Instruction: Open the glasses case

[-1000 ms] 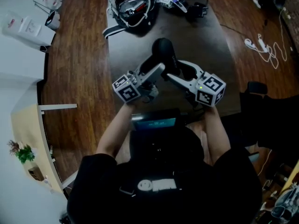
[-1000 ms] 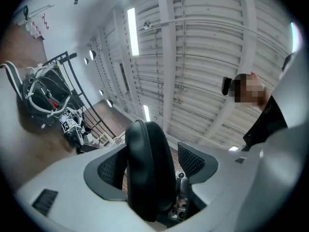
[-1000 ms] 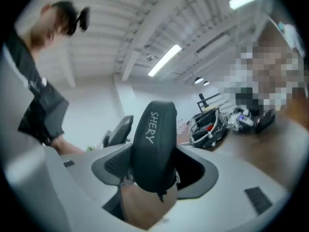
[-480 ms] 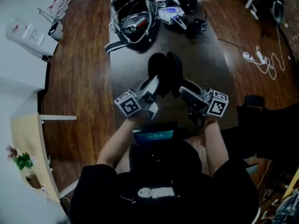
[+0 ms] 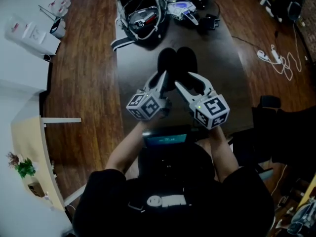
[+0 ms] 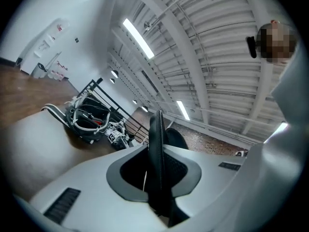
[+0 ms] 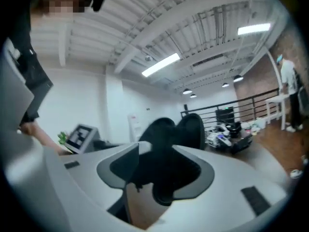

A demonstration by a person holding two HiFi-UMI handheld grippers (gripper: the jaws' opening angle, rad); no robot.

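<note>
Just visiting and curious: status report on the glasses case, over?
Left gripper just closed on glasses case edge; right gripper just closed on other half. Case open. Bag beyond, nothing blocking.

The head view looks steeply down from above the person onto the dark table point(image 5: 217, 78), from well above both grippers. The left gripper view rides close behind the jaws of the left gripper point(image 5: 165, 82) and faces about level along the table, rolled so that the ceiling fills its upper part. The right gripper view sits likewise on the right gripper point(image 5: 190, 80). All three views share the glasses case point(image 5: 177, 63) and the open bag point(image 5: 140, 11) at the table's far end.
</note>
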